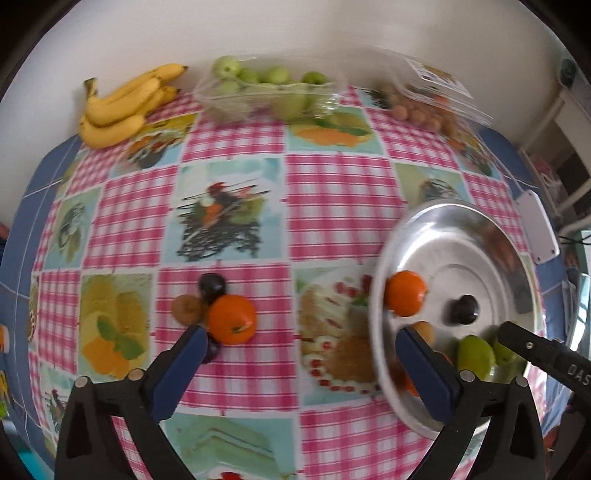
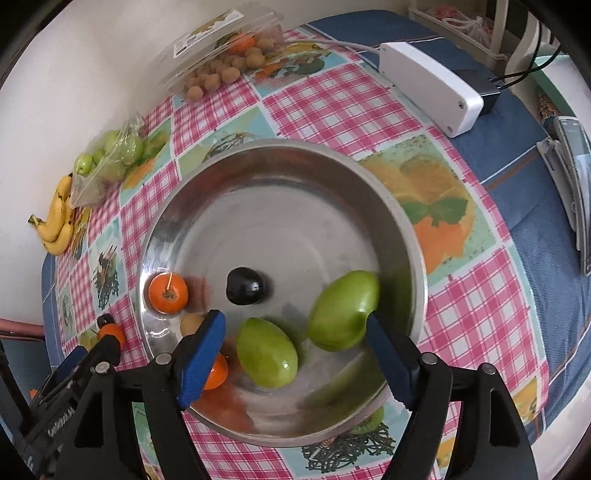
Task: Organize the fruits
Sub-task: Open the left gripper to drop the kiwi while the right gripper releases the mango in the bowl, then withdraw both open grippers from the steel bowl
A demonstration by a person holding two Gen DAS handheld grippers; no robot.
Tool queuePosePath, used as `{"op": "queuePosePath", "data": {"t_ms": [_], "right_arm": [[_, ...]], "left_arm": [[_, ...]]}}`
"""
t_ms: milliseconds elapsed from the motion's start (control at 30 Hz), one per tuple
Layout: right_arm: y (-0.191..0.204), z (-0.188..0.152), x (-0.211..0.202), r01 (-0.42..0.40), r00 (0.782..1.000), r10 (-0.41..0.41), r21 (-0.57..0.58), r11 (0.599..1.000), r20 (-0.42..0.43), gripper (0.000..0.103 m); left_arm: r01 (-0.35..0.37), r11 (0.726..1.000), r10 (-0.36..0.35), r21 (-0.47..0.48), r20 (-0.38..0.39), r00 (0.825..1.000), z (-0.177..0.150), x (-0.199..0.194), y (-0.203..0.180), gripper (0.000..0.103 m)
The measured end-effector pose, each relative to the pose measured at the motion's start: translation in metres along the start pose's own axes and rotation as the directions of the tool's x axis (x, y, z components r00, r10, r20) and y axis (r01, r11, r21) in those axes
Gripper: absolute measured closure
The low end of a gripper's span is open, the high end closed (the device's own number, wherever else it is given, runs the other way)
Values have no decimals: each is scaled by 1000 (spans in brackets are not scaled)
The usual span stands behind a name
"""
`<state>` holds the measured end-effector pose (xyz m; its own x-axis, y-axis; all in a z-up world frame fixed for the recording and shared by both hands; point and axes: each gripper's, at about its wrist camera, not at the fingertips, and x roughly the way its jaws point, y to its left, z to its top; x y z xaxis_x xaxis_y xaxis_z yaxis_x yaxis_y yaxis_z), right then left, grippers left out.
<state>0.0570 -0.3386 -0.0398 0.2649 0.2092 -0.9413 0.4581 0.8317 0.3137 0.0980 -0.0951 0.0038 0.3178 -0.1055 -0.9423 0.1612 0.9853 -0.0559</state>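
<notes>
Blue-padded jaws of the right gripper (image 2: 295,354) are spread wide above the round steel dish (image 2: 415,236), gripping nothing. Two green oval fruits (image 2: 266,352), a dark plum (image 2: 245,285) and an orange tangerine (image 2: 168,292) lie inside the dish. The left gripper (image 1: 301,363) is likewise spread and empty; a second orange tangerine (image 1: 232,319) lies just beyond its left finger. The surface is a pink-checked, fruit-printed tablecloth (image 1: 332,192) against a white wall (image 1: 295,26), with a yellow banana bunch (image 1: 125,105) at the rear.

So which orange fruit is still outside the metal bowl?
The orange on the checked tablecloth beside the dark plum; another orange already lies inside the metal bowl.
</notes>
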Motion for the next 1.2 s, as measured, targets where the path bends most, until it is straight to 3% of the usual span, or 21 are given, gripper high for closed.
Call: {"op": "queuePosePath", "data": {"t_ms": [267, 600, 1200], "right_arm": [[6, 0, -1, -2, 1000, 2, -29, 1000, 4, 17], [37, -4, -1, 3, 1000, -1, -109, 994, 20, 17], [125, -41, 0, -65, 997, 74, -301, 951, 20, 17]], "left_arm": [[-17, 999, 17, -45, -9, 1000, -11, 3, 30, 0], [-25, 984, 28, -175, 16, 999, -18, -3, 85, 0], [-83, 921, 108, -382, 46, 993, -28, -24, 183, 0]]}}
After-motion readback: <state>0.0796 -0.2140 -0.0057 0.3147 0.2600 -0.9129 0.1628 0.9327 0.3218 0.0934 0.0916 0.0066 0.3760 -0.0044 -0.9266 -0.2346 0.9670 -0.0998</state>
